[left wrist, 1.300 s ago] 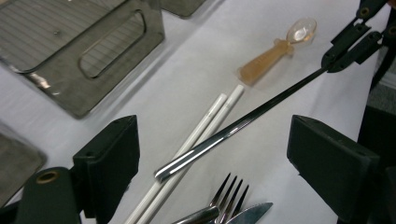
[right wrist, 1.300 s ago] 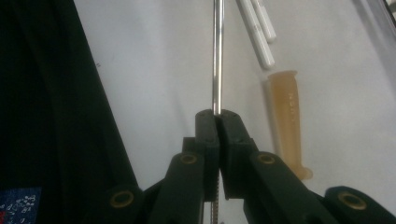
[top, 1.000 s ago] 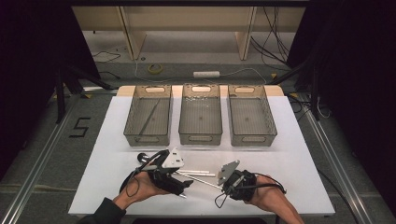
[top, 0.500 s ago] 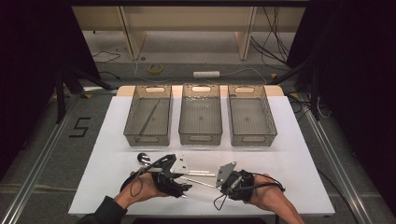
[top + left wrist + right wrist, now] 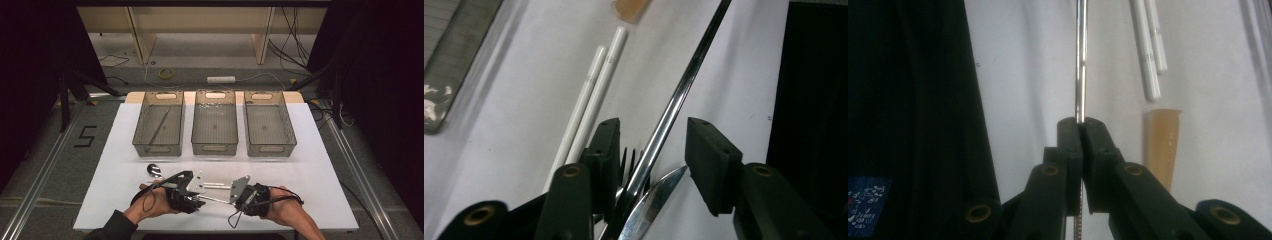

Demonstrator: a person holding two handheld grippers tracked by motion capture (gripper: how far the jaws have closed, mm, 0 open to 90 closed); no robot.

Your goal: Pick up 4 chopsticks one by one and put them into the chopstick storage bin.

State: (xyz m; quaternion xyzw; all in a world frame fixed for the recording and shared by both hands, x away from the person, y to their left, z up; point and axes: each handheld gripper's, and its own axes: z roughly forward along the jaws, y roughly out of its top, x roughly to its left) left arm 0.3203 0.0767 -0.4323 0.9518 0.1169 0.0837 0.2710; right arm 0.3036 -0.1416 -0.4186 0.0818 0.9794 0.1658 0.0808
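White tabletop [image 5: 325, 170]. Far half: three clear bins in a row, left bin [image 5: 159, 123], middle bin [image 5: 215, 122], right bin [image 5: 269, 123], just apart from one another. Near half: spoon [image 5: 153, 170] left of centre; two white sticks [image 5: 591, 97] side by side, touching; tan piece [image 5: 1162, 145] near their ends.

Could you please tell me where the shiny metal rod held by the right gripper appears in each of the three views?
High view: the metal rod lies low at centre, between the two grippers.
Left gripper view: it runs diagonally from top right down between the open fingers.
Right gripper view: it rises straight up at centre from the shut right gripper.
Shared landmark: the pair of white sticks beside it.
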